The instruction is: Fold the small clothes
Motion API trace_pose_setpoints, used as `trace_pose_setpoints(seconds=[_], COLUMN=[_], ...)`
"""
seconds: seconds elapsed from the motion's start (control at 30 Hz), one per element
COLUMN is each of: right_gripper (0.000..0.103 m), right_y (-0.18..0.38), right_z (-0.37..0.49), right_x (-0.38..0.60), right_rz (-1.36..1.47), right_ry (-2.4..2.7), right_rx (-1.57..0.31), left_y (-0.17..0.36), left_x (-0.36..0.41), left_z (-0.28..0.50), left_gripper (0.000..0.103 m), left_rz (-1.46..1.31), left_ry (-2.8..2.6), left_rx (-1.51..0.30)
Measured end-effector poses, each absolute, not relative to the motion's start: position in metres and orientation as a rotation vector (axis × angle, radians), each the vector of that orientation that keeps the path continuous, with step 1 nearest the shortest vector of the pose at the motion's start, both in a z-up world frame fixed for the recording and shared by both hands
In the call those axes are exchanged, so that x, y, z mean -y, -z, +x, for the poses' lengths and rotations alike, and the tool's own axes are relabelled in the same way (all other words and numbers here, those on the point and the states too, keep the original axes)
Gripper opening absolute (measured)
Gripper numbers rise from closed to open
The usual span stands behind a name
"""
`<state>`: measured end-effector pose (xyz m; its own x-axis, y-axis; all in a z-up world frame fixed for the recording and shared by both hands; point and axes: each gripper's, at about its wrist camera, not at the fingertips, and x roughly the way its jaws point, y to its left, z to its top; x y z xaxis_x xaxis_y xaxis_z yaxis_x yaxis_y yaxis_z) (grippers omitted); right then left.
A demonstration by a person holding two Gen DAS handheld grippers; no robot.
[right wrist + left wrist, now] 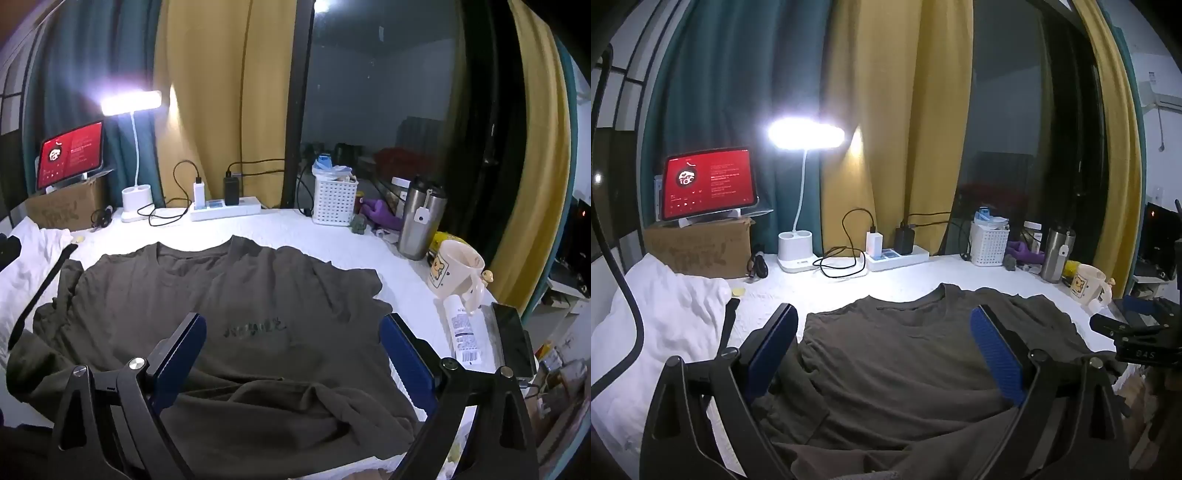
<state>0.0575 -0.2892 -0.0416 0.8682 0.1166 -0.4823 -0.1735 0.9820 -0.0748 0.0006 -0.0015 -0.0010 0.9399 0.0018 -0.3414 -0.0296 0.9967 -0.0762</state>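
Olive-grey T-shirt (229, 317) spread face-up on the white surface (295, 230), collar toward the lamp (131, 101), hem bunched nearest the cameras. Left gripper (884, 349) and right gripper (291, 356) both poised above the cloth, jaws wide, holding nothing. Soft, light, limp fabric — likely to sag and crease when lifted. Best pinched at shoulder seam and hem corner, away from the mug (452, 271) — a tipping risk

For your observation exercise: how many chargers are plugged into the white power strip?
2. A white charger sits at the left end of the power strip, and a black charger stands just to its right. Nothing appears hidden.
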Motion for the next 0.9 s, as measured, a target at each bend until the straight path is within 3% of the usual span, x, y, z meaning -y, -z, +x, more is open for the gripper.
trace_pose_setpoints(seconds=[0.9], right_gripper=[0.096], right_y=[0.043], right_z=[0.057], right_x=[0.284], right_rz=[-0.110], right_ry=[-0.168], right_rx=[-0.510], left_y=[-0.003], left_x=[-0.003], left_z=[-0.001], left_gripper=[0.094], left_rz=[-0.100], left_ry=[-0.018], left_rx=[-0.337])
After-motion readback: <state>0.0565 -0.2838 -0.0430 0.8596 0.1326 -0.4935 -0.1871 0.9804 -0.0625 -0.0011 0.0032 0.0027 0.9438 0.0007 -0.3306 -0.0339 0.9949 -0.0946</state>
